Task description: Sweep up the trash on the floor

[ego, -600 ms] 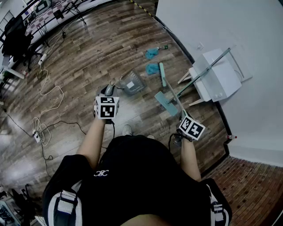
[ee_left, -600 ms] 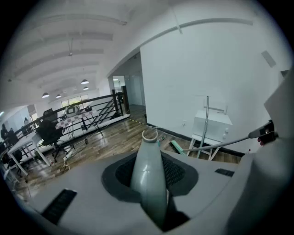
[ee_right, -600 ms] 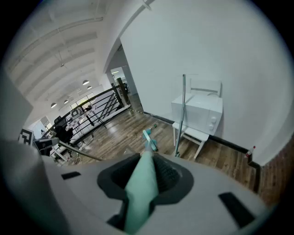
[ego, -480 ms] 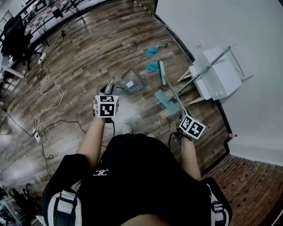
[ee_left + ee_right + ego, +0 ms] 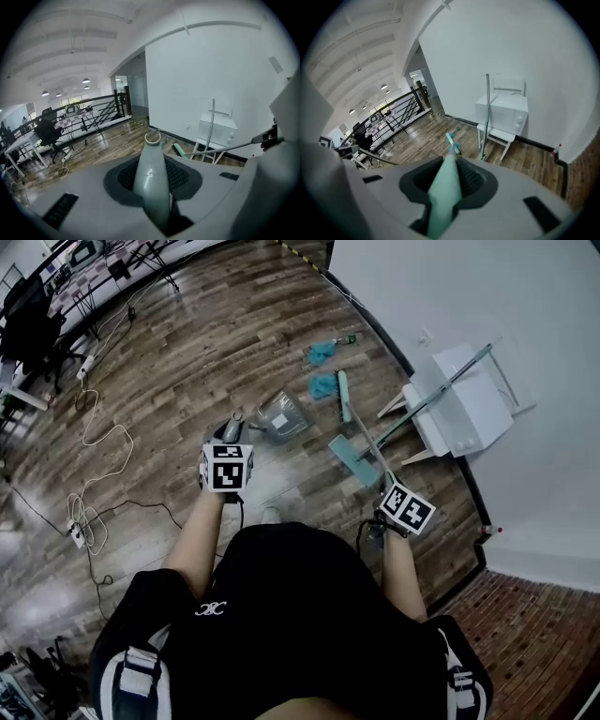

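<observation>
My left gripper [image 5: 231, 431] is shut on the grey handle [image 5: 150, 178] of a clear grey dustpan [image 5: 281, 415], which rests on the wood floor ahead of me. My right gripper [image 5: 386, 487] is shut on the mint-green handle [image 5: 445, 190] of a broom. The broom's head [image 5: 343, 396] lies on the floor to the right of the dustpan. Two crumpled teal pieces of trash lie on the floor: one [image 5: 323, 385] touches the broom head's left side, the other [image 5: 322, 352] is farther off.
A flat teal mop head [image 5: 352, 457] lies near the right gripper; its metal pole [image 5: 441, 390] leans over a white stool [image 5: 464, 404] by the wall. Cables and a power strip [image 5: 80, 521] trail at the left. Desks and a chair [image 5: 33, 320] stand far left.
Both grippers keep their hold and stay where they were. The person's shoe tip below the left gripper has drawn back a little.
</observation>
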The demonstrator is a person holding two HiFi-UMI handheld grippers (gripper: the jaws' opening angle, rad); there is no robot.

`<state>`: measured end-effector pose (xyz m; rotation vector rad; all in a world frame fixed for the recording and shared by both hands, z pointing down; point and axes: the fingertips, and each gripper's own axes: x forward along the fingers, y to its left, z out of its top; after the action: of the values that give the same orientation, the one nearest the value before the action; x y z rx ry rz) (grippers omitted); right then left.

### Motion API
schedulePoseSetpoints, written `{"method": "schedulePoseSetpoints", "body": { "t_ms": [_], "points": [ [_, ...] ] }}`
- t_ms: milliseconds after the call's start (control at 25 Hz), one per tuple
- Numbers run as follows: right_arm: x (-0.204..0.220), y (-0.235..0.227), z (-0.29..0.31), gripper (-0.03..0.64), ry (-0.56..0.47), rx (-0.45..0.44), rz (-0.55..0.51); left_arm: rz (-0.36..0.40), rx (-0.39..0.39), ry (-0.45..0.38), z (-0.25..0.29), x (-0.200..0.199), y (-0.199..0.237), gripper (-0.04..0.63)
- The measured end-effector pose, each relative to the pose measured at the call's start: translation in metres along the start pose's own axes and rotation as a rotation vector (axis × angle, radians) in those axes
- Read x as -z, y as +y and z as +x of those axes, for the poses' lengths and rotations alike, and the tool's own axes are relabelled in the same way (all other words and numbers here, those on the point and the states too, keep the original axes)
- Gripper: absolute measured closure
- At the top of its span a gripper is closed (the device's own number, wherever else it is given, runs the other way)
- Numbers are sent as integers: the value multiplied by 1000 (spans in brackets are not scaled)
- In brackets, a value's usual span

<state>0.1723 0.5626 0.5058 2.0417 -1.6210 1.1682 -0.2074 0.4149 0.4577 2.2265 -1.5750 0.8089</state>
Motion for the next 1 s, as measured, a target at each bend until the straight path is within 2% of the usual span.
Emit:
{"method": "schedulePoseSetpoints", "body": {
  "t_ms": [360, 560, 680, 1000],
  "points": [
    [-5, 33, 13, 515, -25, 39, 53, 16, 53, 7, 31, 1, 27, 499],
    [-12, 50, 20, 515, -34, 74, 59, -3, 68, 14, 52, -2, 54, 499],
    [-19, 50, 27, 515, -32, 80, 71, -20, 70, 32, 64, -3, 63, 499],
    [-63, 38, 80, 515, -39, 82, 112, 34, 46, 87, 117, -19, 69, 499]
  ]
}}
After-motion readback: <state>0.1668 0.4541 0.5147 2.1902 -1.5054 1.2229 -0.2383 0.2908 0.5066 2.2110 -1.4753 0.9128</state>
